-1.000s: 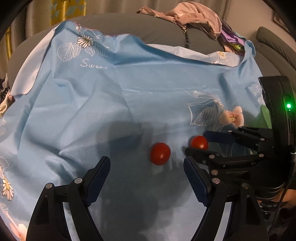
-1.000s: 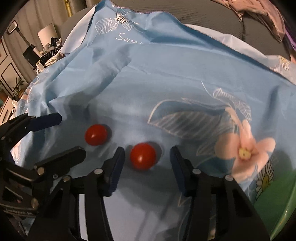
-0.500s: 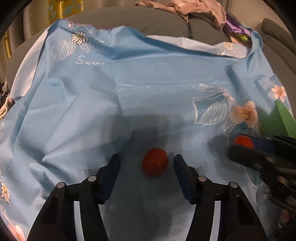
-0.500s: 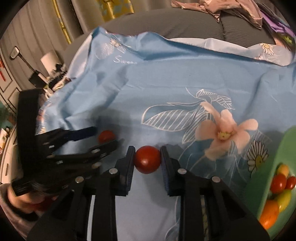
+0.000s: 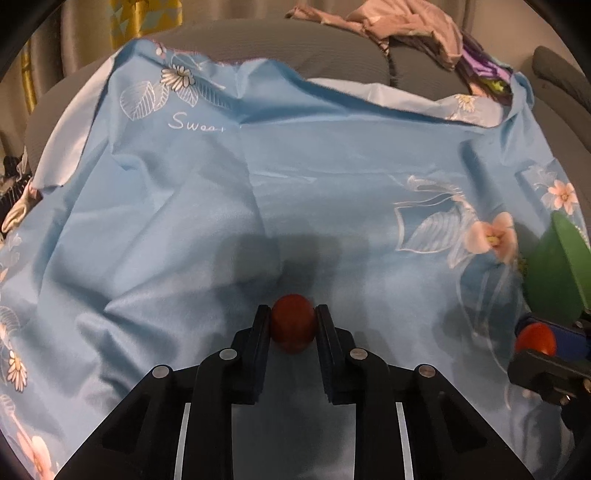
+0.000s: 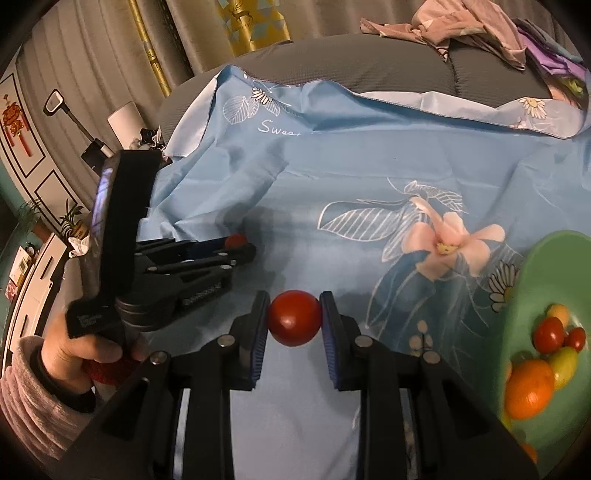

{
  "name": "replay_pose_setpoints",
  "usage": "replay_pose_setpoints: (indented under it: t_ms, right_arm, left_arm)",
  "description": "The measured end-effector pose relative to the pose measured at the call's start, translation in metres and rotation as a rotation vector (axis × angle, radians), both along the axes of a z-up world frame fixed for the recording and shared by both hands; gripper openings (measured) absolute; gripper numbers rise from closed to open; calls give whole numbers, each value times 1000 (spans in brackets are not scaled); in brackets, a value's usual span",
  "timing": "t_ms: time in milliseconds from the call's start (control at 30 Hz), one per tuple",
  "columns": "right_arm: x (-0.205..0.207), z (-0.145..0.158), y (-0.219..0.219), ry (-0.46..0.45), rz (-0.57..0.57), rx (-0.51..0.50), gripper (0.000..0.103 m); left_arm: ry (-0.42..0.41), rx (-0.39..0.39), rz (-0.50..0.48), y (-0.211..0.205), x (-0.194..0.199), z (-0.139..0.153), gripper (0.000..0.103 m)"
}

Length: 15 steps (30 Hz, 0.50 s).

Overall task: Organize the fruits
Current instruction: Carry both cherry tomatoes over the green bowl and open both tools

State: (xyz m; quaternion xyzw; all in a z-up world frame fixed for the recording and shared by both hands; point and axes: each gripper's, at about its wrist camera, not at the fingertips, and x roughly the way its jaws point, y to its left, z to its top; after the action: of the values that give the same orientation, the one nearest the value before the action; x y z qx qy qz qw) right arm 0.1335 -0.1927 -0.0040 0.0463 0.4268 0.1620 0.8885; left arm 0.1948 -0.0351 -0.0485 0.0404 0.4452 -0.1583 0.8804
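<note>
Nearest each camera, both tools are occupied. The left gripper [image 5: 293,325] has its fingers pressed against the sides of a red cherry tomato [image 5: 293,323], which sits low on the blue floral cloth [image 5: 258,206]. The right gripper [image 6: 294,323] pinches a second cherry tomato [image 6: 294,322] the same way, seemingly lifted a little above the cloth, though that is hard to judge.

Just to the right in the right wrist view stands the green bowl [image 6: 524,280], already holding several small red tomatoes, a yellow fruit and an orange one. So the sorting looks well along: the bowl is part filled, and the two tomatoes in the grippers appear to be the last loose fruit on the cloth. What seems left is carrying both to the bowl and letting go.

Farther off, white script on the cloth reads "Sweet" [image 5: 195,123], its last letters indistinct. Beyond lie a grey sofa [image 6: 369,62] and a heap of pinkish clothes [image 6: 454,18].
</note>
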Motion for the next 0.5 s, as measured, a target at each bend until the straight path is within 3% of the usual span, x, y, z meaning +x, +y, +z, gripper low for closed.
replay_pose_setpoints:
  t_ms: [500]
  right_arm:
    - [-66,34,-19,-62,-3,-5,28]
  left_arm:
    - [-86,-77,-73,10,-104,57,24]
